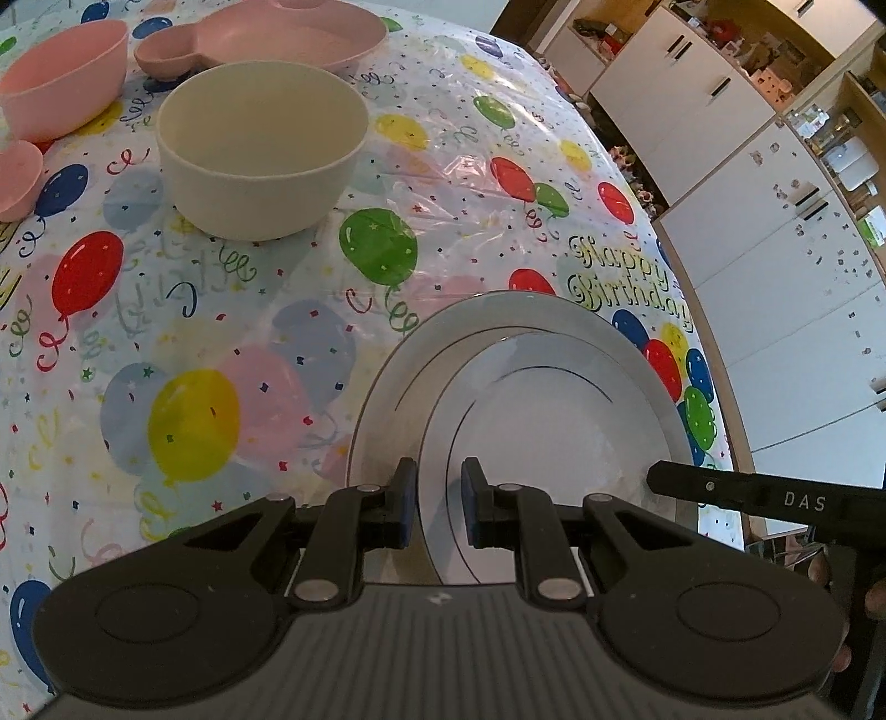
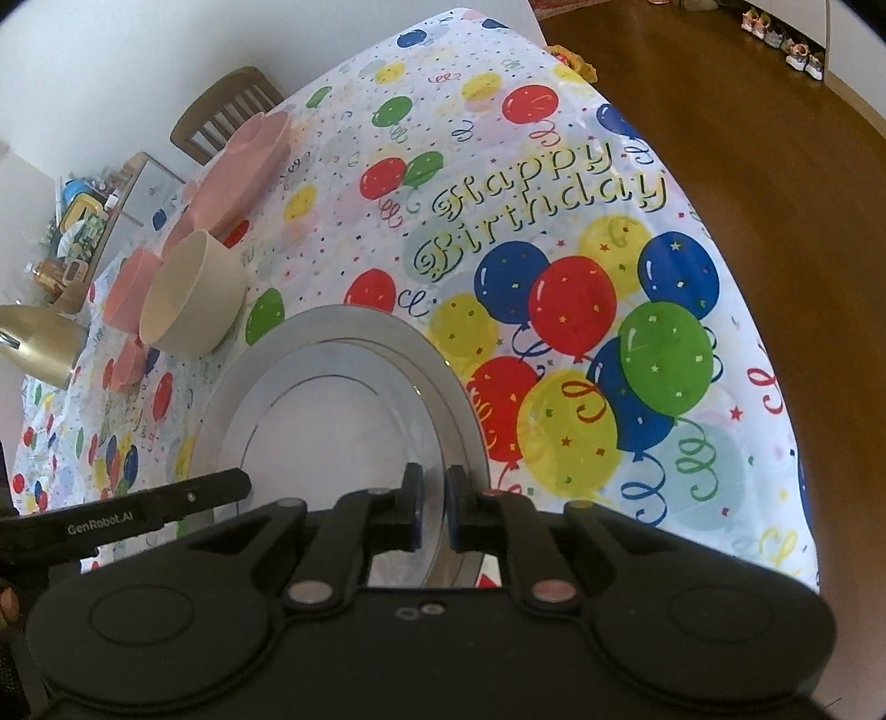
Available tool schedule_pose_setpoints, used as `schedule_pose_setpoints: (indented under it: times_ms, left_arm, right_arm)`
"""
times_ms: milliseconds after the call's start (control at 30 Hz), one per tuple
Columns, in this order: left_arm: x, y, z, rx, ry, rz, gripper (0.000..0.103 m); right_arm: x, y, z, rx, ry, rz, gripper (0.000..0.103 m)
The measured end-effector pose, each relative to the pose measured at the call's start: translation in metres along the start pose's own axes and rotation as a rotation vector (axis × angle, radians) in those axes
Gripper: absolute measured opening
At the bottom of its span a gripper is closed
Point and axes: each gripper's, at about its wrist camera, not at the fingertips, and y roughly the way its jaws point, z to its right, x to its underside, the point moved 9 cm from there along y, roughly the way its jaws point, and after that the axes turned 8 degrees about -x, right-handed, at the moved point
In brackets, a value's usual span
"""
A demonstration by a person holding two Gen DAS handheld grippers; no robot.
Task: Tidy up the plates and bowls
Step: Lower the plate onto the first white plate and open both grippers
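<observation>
A white plate (image 1: 554, 421) with thin dark rings lies low over the balloon tablecloth, on or just above a second plate whose grey rim (image 1: 398, 376) shows around it. My left gripper (image 1: 438, 498) is shut on the white plate's near-left rim. In the right wrist view my right gripper (image 2: 434, 501) is shut on the opposite rim of the same plate (image 2: 332, 432). Each view shows a finger of the other gripper at the plate's side. A cream bowl (image 1: 260, 155) stands upright farther back, with a pink bowl (image 1: 61, 77) and a pink divided plate (image 1: 293, 33) behind it.
A small pink dish (image 1: 16, 177) sits at the left edge. The table's edge (image 1: 714, 387) runs close to the plates, with white cabinets (image 1: 747, 232) beyond. A wooden chair (image 2: 227, 105) and a metal vessel (image 2: 39, 338) stand at the far side.
</observation>
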Motion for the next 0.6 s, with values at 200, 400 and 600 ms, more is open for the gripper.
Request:
schedule_pose_setpoints:
  times_ms: [200, 400, 600]
  left_arm:
    - [-0.001, -0.002, -0.003, -0.002, -0.018, -0.004, 0.017]
    - [-0.001, -0.004, -0.004, -0.011, -0.018, -0.004, 0.017]
    - [0.000, -0.013, -0.008, -0.028, -0.003, 0.020, 0.017]
  right_arm:
    - [-0.001, -0.001, 0.001, -0.006, -0.007, -0.003, 0.006]
    - [-0.001, 0.001, 0.000, -0.010, -0.011, -0.016, 0.006]
    - [0.000, 0.000, -0.006, 0.017, -0.060, -0.025, 0.015]
